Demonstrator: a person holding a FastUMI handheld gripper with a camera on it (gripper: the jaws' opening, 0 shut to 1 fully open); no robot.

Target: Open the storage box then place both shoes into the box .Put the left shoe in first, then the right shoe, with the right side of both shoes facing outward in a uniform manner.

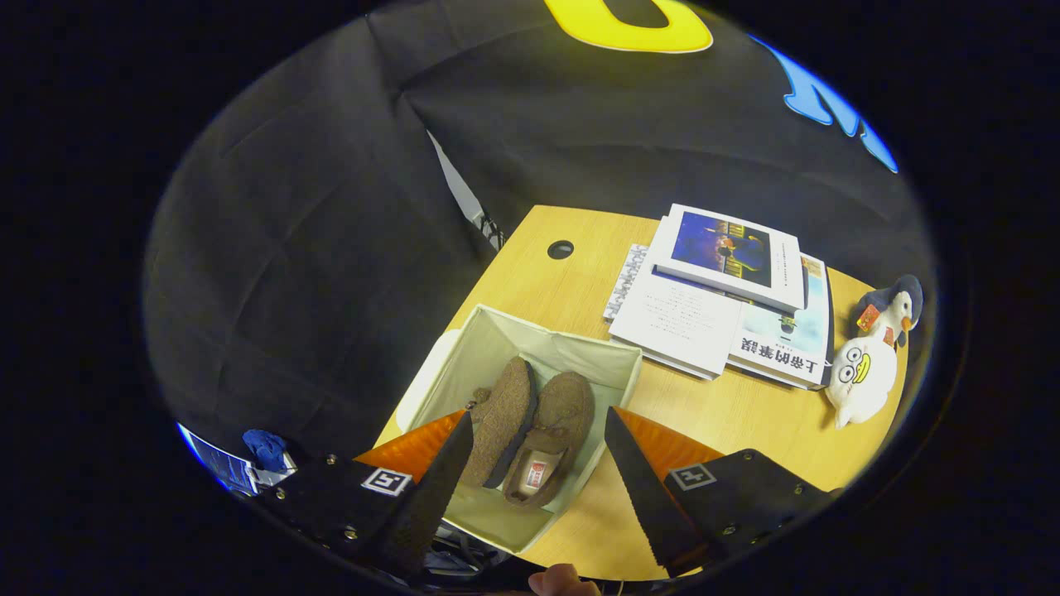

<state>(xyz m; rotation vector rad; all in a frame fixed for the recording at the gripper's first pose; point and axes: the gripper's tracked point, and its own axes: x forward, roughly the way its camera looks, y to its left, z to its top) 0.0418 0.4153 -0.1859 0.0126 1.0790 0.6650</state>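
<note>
Fingers [447,476] apart above shoes [530,430] in box [464,352]

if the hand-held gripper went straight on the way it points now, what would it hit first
Most likely the two brown shoes lying in the open box, which sit between and just ahead of the open hand-held gripper. Depth is unclear; the fingers look raised above them.

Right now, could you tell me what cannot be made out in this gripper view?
- Storage box: near corner hidden behind the left finger of the open gripper.
- Left shoe: on its side, heel behind that finger.
- Right shoe: insole label too small.
- Lower books: partly covered by the top book.
- Plush penguin: distorted.
</note>
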